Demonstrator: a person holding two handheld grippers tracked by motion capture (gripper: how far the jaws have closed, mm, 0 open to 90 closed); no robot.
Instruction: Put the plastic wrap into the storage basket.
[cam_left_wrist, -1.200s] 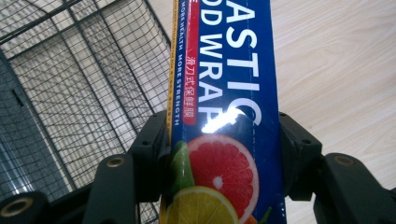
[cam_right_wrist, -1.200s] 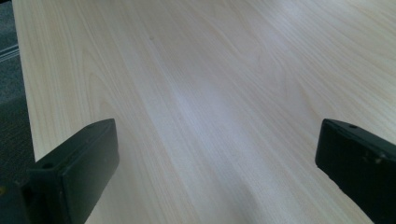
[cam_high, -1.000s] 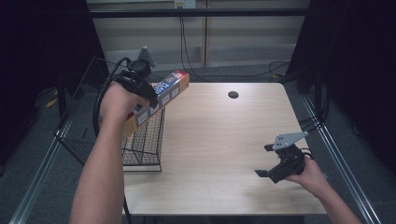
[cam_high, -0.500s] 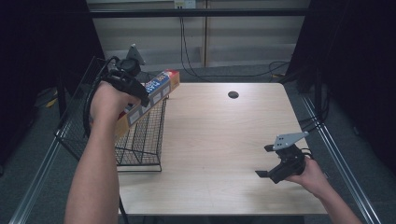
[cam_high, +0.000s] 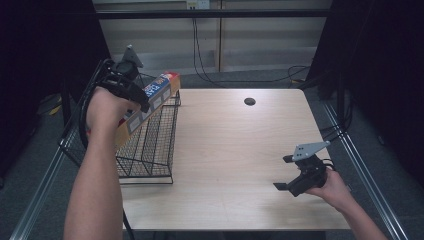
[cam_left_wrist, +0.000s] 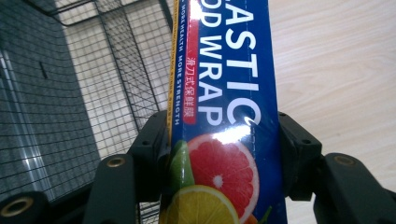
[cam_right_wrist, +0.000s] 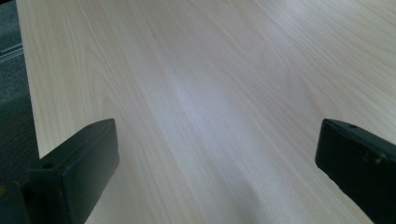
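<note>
Light is glancing off a pale wooden table (cam_high: 235, 150) with 1 small dark round hole (cam_high: 249, 101) near its far edge. Grey floor (cam_high: 260, 77) is spreading behind it, cables (cam_high: 200, 55) are trailing down a pale back wall (cam_high: 250, 45) (black curtains (cam_high: 380, 65) are darkening both sides).

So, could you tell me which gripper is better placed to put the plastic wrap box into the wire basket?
Left. The left gripper already clamps the plastic wrap box above the wire basket; the right gripper sits open, far across the table.
</note>
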